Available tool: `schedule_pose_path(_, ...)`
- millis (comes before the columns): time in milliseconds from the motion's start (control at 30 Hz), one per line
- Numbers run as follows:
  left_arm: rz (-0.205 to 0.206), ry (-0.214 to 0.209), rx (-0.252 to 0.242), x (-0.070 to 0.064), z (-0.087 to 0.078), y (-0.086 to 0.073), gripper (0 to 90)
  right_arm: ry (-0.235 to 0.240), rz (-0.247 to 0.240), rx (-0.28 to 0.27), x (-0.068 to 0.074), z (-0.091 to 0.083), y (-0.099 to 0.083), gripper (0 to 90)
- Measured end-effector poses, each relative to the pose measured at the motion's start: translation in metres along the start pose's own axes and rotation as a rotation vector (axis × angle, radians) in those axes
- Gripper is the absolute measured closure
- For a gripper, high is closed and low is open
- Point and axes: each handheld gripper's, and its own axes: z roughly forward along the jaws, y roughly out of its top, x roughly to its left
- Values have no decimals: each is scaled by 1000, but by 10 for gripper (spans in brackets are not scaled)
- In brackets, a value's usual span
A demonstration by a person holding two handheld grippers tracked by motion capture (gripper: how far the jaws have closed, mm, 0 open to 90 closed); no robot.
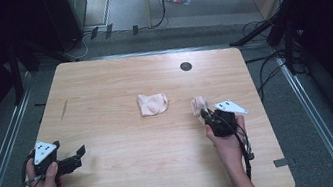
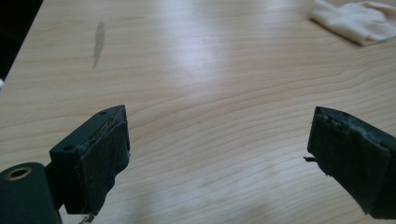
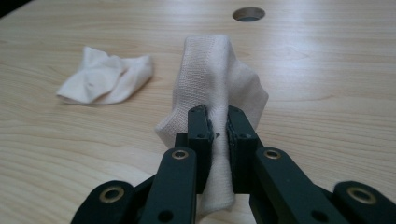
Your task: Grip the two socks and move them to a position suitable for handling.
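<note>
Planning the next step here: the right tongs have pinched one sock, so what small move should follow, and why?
Probably lift the right tongs slightly: they are shut on the beige sock, which bunches on the table, while the second sock lies apart and the left tongs wait open.

I see left gripper (image 1: 75, 159): black body, grey 3-cornered plate behind the fingers, cable trailing back | its pads (image 2: 100, 161): frayed dark facing, 2 screw holes above | right gripper (image 3: 217, 122): black linkage, brass-ringed pivots behind the fingers | forearms bare, no sleeves.
</note>
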Motion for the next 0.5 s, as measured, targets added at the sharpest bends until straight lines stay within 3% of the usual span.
schedule_pose_path(133, -2, -22, -9, -12, 0, 4, 65, 35, -5, -11, 10, -8, 4, 831)
schedule_pose_path(167, 12, -30, -9, -22, -1, 8, 65, 45, -9, -14, 15, -11, 5, 831)
schedule_pose_path(300, 24, -47, -14, -35, -1, 12, 65, 68, -27, -21, 25, -15, 7, 831)
schedule_pose_path(400, 40, -76, -18, -49, 0, 19, 65, 87, -41, -19, 36, -17, 7, 831)
schedule_pose_path(500, 32, -108, -35, -63, 4, 28, 65, 122, -54, -5, 50, -17, 6, 831)
